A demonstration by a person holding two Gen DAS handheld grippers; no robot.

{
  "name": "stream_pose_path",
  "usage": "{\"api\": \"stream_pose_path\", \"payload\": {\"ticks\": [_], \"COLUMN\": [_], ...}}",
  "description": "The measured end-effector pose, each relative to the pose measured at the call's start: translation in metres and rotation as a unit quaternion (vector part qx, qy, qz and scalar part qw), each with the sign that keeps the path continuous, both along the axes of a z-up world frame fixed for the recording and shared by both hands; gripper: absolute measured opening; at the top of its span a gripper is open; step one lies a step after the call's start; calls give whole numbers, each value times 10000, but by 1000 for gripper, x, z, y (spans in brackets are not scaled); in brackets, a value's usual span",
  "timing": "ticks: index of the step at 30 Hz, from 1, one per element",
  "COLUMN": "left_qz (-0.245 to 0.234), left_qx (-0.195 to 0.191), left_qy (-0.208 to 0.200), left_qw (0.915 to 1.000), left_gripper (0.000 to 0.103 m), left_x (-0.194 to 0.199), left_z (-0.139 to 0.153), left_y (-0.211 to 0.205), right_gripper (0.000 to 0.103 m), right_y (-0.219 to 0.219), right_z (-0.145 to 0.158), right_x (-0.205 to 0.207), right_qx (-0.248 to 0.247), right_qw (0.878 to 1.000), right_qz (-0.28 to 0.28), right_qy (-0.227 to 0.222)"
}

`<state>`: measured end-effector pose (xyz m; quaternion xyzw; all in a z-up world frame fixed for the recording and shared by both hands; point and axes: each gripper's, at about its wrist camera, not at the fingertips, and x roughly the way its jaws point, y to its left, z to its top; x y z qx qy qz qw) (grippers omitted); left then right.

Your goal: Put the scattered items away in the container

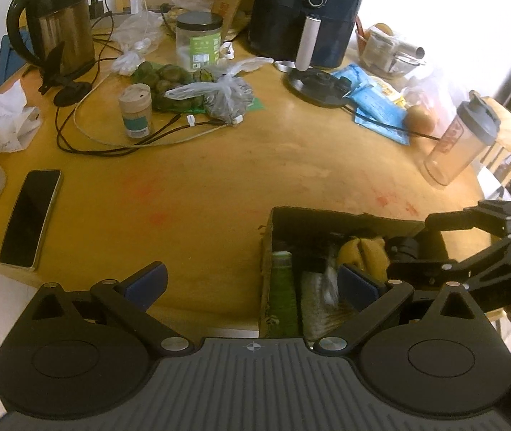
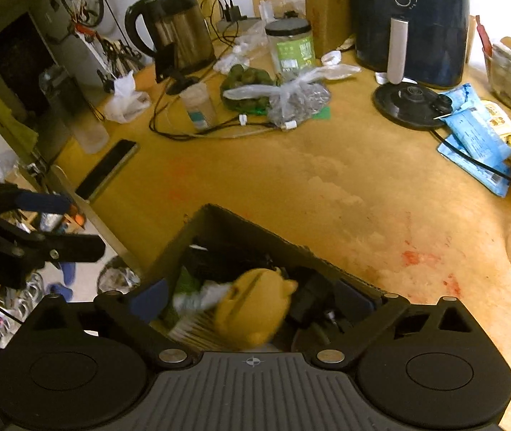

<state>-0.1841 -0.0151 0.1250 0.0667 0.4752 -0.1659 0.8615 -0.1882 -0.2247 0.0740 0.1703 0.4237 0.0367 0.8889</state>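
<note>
Right now the cardboard box (image 2: 219,226) sits low in the middle of your right camera's picture, on the wooden table (image 2: 327,186). Inside it you can see a yellow toy (image 2: 251,305), something green (image 2: 187,280) to its left, and a black plug (image 2: 309,298) to its right. The things in the box look blurry.

Your right gripper (image 2: 251,301) hangs over the box with its two blue pads wide apart, and nothing is squeezed between them. The yellow toy shows in the gap between them.

In your left camera's picture the box (image 1: 345,221) is at the lower right, with a green tube (image 1: 284,287) lying along its left wall. Your left gripper (image 1: 251,283) has its pads wide apart too. One pad is over the bare table and the other is over the box. It holds nothing.

Farther up, a phone (image 1: 29,215) lies at the left edge of that picture. A small round tub (image 1: 136,111) stands near a clear bag (image 1: 219,97) and some cables (image 1: 111,143). At the top left stands a kettle (image 1: 57,25), and at the top middle a black air fryer (image 1: 305,10). A shaker bottle (image 1: 460,140) stands at the right.
</note>
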Motion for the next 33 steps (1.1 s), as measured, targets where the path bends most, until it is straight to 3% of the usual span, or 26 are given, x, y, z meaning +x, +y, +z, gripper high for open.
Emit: {"api": "stream_pose_path", "payload": {"ticks": [12,20,27,33], "left_qz": [-29,-104,-217,-146], "left_qx": [228,460,708,1003], "left_qy": [9,142,271,399], "left_qw": [9997,9988,9969,9940], "left_gripper": [103,103,103,103], "left_x": [4,14,23,34], "left_z": [-3,-6,-11,-15], "left_y": [-16,-34,-50,-61], "right_gripper": [103,103,103,103], "right_y": [-11,-35,-49,-63], "right_z": [-3,-9,-5,-16], "right_x": [-10,-17,-25,-24], "right_qx": [-176,-142,-596,-596], "right_qw": [9995,9934,9863,9756], "right_qz": [-202,-956,-1346,-1448], "right_qy": [192,612,743,1539]}}
